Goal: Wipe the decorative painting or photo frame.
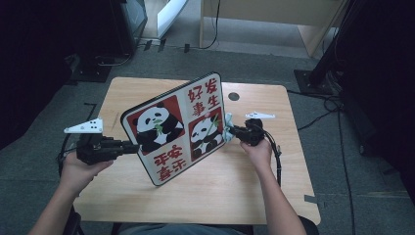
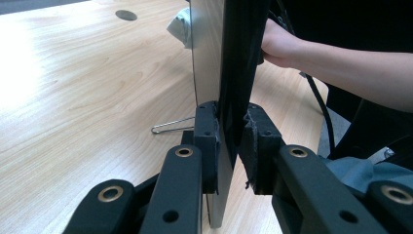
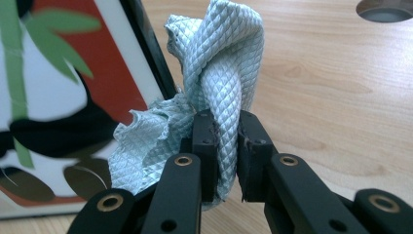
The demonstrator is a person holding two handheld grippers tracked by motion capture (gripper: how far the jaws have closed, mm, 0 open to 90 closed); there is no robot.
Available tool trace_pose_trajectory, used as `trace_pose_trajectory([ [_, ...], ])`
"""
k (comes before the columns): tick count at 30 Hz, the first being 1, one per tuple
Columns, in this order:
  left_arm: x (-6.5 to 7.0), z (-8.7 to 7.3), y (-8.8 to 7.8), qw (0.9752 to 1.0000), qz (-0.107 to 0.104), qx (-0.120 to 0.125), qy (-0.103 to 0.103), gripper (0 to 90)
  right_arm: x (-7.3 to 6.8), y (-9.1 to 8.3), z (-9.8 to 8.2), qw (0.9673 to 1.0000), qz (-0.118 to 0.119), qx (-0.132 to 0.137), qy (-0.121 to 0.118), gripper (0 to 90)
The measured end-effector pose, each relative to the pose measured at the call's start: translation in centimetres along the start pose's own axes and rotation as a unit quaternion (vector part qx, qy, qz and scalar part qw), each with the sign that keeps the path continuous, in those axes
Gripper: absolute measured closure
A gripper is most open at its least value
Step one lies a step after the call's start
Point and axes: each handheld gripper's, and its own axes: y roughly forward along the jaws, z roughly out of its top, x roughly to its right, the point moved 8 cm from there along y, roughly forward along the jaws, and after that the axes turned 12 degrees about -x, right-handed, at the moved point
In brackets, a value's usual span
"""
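A framed panda picture [image 1: 178, 128] with red Chinese characters stands tilted on the wooden table [image 1: 254, 186]. My left gripper [image 1: 133, 146] is shut on its left edge; in the left gripper view the frame [image 2: 229, 63] shows edge-on between the two pads. My right gripper [image 1: 234, 131] is shut on a bunched pale blue-green cloth [image 3: 214, 78], which it holds against the picture's right edge [image 3: 146, 53]. That cloth [image 1: 227, 128] appears small beside the frame in the high view.
A round cable hole [image 1: 233, 96] lies in the table behind the picture. A thin wire stand leg [image 2: 170, 126] rests on the tabletop behind the frame. Cables and dark stands crowd the floor to the right and left of the table.
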Motion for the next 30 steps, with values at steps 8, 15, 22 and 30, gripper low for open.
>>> trace_pose_trajectory([
  [8, 0.1, 0.0, 0.0, 1.0000, 0.000, -0.003, -0.002, 78.9, 0.3, 0.7, -1.3, 0.9998, -0.014, -0.016, 0.001, 80.8],
  [15, 0.1, 0.0, 0.1, 1.0000, -0.001, -0.002, -0.002, 78.8, 0.3, 1.0, -2.0, 0.9997, -0.020, -0.006, 0.012, 80.8],
  [22, 0.1, 0.0, 0.1, 1.0000, -0.001, -0.003, -0.003, 78.8, 0.4, 1.5, -2.8, 0.9991, -0.025, -0.021, 0.029, 80.9],
  [30, 0.2, 0.0, 0.1, 1.0000, 0.003, -0.005, -0.005, 78.7, 0.5, 1.8, -3.4, 0.9987, -0.030, -0.026, 0.030, 80.9],
])
